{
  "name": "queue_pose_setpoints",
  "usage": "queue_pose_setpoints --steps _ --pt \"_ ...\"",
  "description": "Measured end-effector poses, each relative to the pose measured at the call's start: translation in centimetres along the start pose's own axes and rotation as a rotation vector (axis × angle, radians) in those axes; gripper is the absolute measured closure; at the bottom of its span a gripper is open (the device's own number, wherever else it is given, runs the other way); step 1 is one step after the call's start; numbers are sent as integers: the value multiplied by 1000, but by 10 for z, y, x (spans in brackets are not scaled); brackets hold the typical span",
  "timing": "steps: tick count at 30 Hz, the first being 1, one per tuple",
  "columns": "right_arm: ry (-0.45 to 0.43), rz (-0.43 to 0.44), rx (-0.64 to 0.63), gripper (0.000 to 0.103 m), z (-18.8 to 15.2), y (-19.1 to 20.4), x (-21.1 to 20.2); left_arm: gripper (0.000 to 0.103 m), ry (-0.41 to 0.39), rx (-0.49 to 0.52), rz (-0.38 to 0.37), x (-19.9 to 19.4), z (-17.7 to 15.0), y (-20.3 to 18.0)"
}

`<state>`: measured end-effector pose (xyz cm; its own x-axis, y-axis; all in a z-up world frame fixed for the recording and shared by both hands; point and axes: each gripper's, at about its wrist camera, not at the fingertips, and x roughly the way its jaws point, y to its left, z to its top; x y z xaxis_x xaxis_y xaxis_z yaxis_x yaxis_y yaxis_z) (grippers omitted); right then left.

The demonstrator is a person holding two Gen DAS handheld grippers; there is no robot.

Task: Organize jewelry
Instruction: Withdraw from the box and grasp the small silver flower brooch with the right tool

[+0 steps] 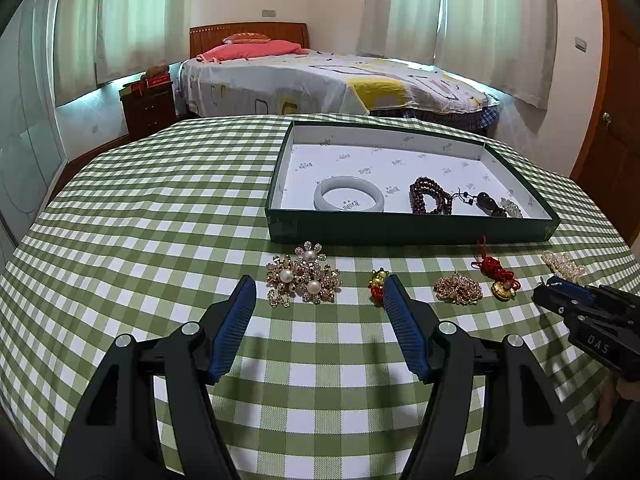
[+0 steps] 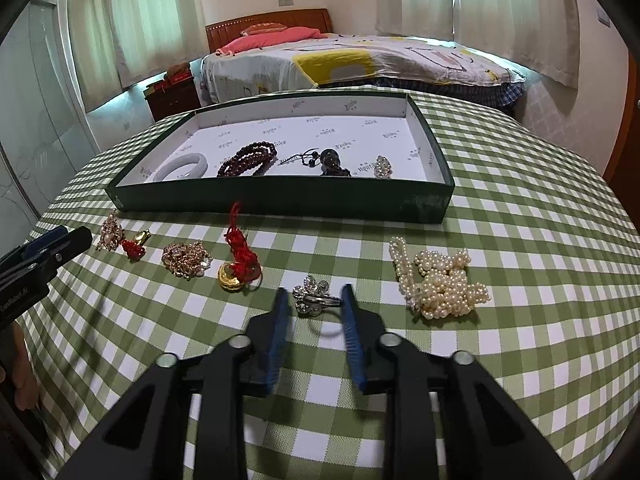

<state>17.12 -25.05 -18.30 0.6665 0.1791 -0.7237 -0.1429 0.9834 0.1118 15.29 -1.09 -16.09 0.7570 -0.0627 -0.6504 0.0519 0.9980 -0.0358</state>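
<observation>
A silver flower ring (image 2: 316,299) lies on the checked cloth between the fingers of my right gripper (image 2: 315,300). The right pad touches its band and the left pad stands a sliver off it, so the jaws are open around it. My left gripper (image 1: 320,292) is open wide just in front of a pearl-and-gold brooch cluster (image 1: 304,278), with a small gold charm on red cord (image 1: 378,286) by its right fingertip. Behind stands the dark green box (image 1: 400,232), which holds a pale bangle (image 1: 349,199), a dark red bead bracelet (image 1: 430,200) and a dark pendant (image 1: 488,205).
Between the two grippers lie a gold chain pile (image 2: 186,258) and a red knot with a gold ingot (image 2: 238,268). To the right of the ring sits a heap of pearl strands (image 2: 440,280). A bed and a nightstand stand beyond the table.
</observation>
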Motion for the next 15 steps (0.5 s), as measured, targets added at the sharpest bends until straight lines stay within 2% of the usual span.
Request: queue_pose_setpoints --steps 15 --pt "-24 10 -1 80 4 -1 -6 39 34 -24 -1 10 5 5"
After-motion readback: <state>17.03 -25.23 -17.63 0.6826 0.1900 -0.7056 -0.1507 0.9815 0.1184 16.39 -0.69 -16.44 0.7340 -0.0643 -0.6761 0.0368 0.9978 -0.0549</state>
